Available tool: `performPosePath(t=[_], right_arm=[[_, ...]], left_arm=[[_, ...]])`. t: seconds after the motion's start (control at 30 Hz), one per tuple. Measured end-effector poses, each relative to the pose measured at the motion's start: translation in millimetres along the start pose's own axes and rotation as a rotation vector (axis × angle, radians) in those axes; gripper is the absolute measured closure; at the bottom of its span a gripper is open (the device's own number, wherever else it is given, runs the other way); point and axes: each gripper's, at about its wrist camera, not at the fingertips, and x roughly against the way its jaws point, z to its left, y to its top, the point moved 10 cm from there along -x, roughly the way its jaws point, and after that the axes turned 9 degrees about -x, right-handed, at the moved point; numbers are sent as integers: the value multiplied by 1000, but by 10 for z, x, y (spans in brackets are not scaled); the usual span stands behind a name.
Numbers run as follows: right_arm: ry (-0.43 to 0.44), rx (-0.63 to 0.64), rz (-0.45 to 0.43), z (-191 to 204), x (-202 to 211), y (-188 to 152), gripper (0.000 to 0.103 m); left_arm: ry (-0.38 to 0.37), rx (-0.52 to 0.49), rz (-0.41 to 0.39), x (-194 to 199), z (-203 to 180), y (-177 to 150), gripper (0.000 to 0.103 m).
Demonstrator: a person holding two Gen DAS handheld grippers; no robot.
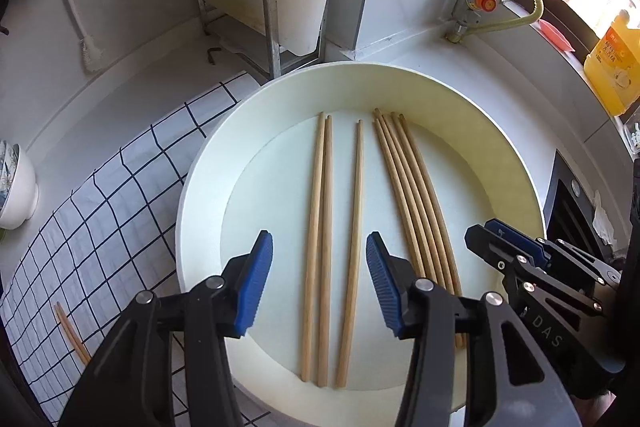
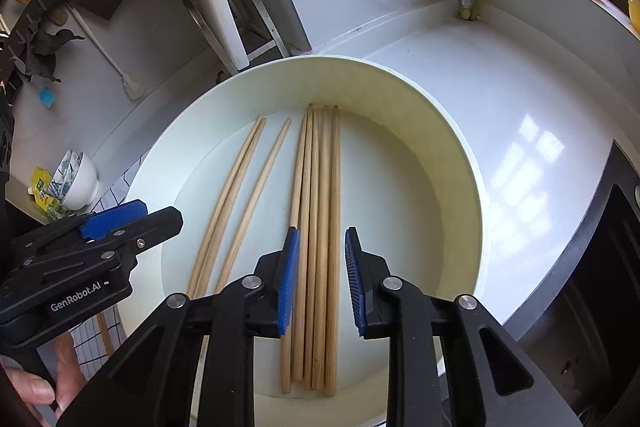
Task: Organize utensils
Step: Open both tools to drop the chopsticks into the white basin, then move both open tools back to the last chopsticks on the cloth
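Both cameras sit just behind their own gripper and look steeply down, from close, into the round white basin (image 1: 516,163) on the tabletop (image 2: 500,99). The left wrist view looks from the basin's left side, over the left gripper (image 1: 319,277); the right wrist view looks from its right side, over the right gripper (image 2: 322,277). Both views share the basin, its chopsticks (image 1: 325,247) and the wall behind it, and each sees the other gripper at the edge.

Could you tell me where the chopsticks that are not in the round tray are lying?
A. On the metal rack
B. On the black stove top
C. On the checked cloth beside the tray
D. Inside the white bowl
C: two stray chopsticks lie on the checked cloth, to the left of the round tray, which holds all the others.
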Motion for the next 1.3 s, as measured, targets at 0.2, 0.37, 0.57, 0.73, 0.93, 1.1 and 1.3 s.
performPosePath(t=[0.2, 0.37, 0.57, 0.73, 0.93, 1.1, 1.3], right_arm=[[15, 26, 1, 118, 78, -34, 80], [29, 71, 0, 293, 161, -100, 80], [51, 137, 6, 592, 257, -251, 73], [74, 203, 22, 917, 285, -427, 73], [111, 280, 49, 1368, 272, -676, 73], [140, 356, 72, 1774, 239, -927, 72], [177, 432, 109, 2193, 169, -1251, 67]], left_arm=[[9, 14, -11, 170, 71, -120, 53], [23, 55, -33, 359, 223, -250, 52], [50, 108, -52, 588, 467, -500, 50], [78, 172, -57, 751, 751, -772, 49], [118, 250, -51, 923, 1142, -1167, 47], [152, 311, -44, 1049, 1458, -1535, 47], [192, 406, -33, 1155, 1853, -2006, 46]])
